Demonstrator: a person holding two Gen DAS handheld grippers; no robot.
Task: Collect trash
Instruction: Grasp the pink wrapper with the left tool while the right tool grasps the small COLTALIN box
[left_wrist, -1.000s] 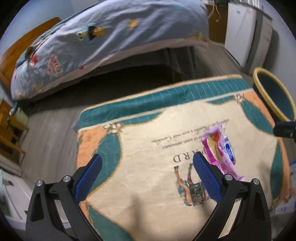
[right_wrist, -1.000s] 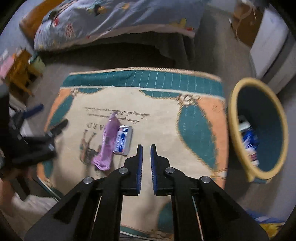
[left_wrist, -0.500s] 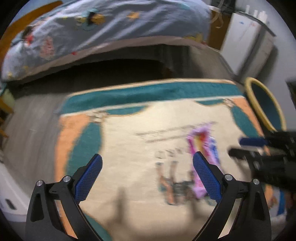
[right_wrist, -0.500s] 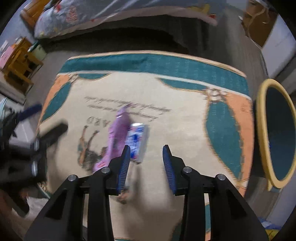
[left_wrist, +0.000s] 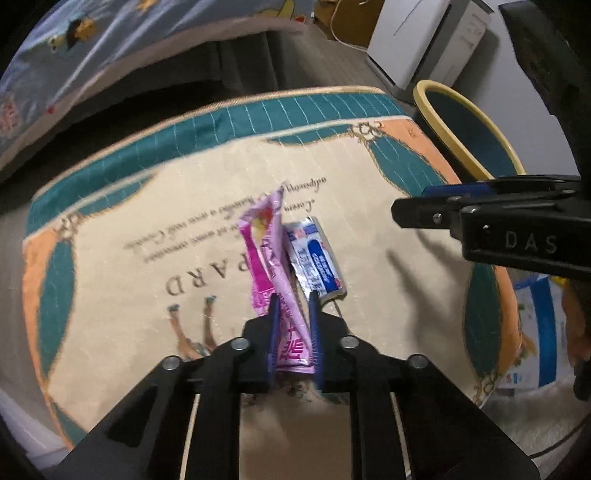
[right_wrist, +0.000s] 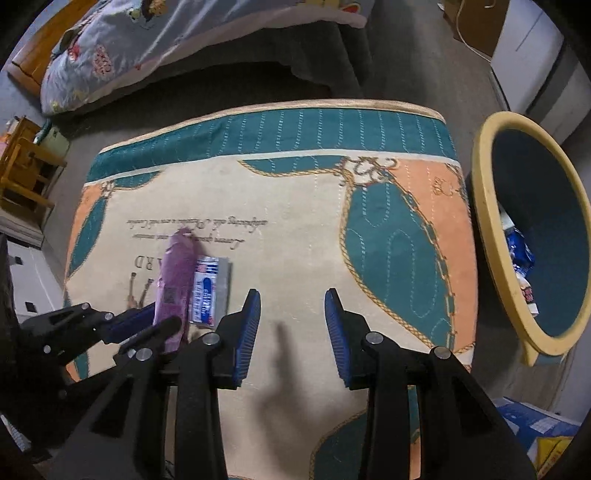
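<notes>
1. Your left gripper (left_wrist: 293, 325) has just snapped closed. Its blue pads now pinch the near end of the pink wrapper (left_wrist: 275, 266), which runs straight ahead from the fingertips across the rug (left_wrist: 184, 206).
2. Your right gripper (right_wrist: 291, 325) is part open with nothing between the pads, only bare rug below. It opened up within the last second and hasn't widened since.
3. The silver-and-blue sachet (right_wrist: 208, 291) lies flat, touching the pink wrapper's right edge. From your right gripper it's just ahead and to the left of the left finger. From your left gripper it's just right of the right pad.
4. Step in hand, as I read it: pick-up. One piece gripped, second still loose on the rug.
5. The bin (right_wrist: 491, 229), yellow rim with a teal inside, sits off the rug edge to the right of your right gripper, well apart from both pieces. There's trash in it already.
6. Next for the left: lift straight up and check the pink wrapper comes clear without dragging the sachet along.
7. Next for the right: shift left until the pads straddle the sachet, drop to the rug, then close. It's flat foil, so catch an edge or the pads will probably skate over it.
8. Then carry both across to the bin and release over the opening.
</notes>
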